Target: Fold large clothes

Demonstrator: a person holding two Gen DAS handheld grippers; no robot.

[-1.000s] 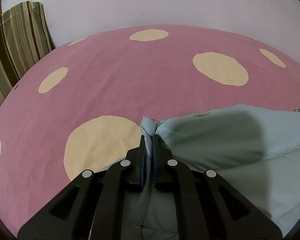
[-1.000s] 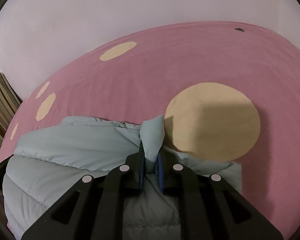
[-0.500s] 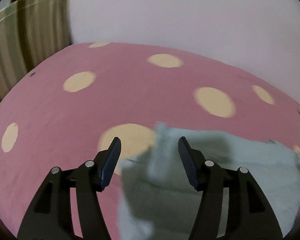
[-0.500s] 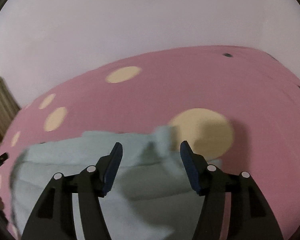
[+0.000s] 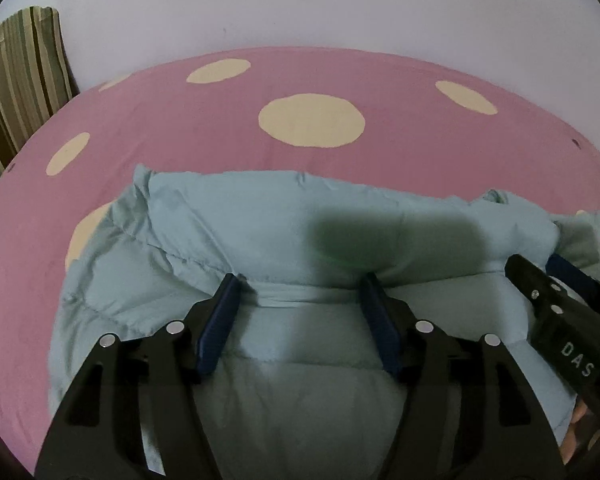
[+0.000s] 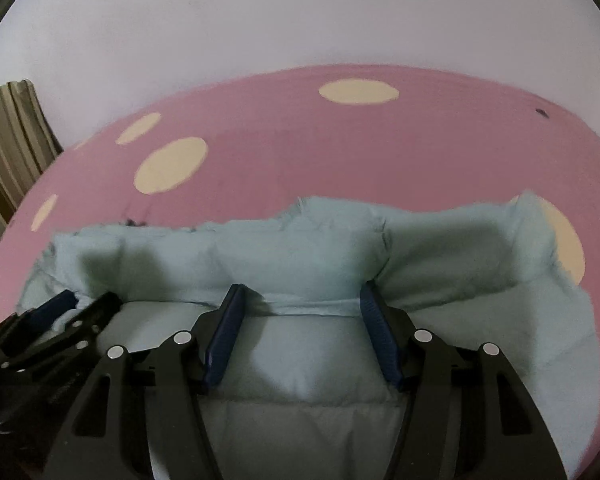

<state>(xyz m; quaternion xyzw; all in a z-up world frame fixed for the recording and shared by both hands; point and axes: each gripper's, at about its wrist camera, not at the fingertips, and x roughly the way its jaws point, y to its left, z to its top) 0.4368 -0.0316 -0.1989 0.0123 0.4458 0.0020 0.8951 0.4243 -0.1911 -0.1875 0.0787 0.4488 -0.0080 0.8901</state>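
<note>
A pale blue quilted puffer jacket (image 5: 300, 232) lies folded over on a pink sheet with cream dots (image 5: 180, 120); it also shows in the right wrist view (image 6: 300, 248). My left gripper (image 5: 302, 292) is open and empty, its blue pads spread just above the jacket's folded edge. My right gripper (image 6: 302, 300) is open and empty over the same fold. Each gripper shows in the other's view: the right one at the right edge (image 5: 556, 280), the left one at the lower left (image 6: 80, 308).
The pink dotted sheet (image 6: 340, 152) spreads beyond the jacket up to a plain white wall (image 5: 300, 0). A green and brown striped cushion (image 5: 16, 80) stands at the far left, and shows in the right wrist view (image 6: 8, 140) too.
Both grippers were shut on jacket corners one second ago. They opened, let go of the fabric, and have drawn back toward the jacket's middle, side by side above it.
</note>
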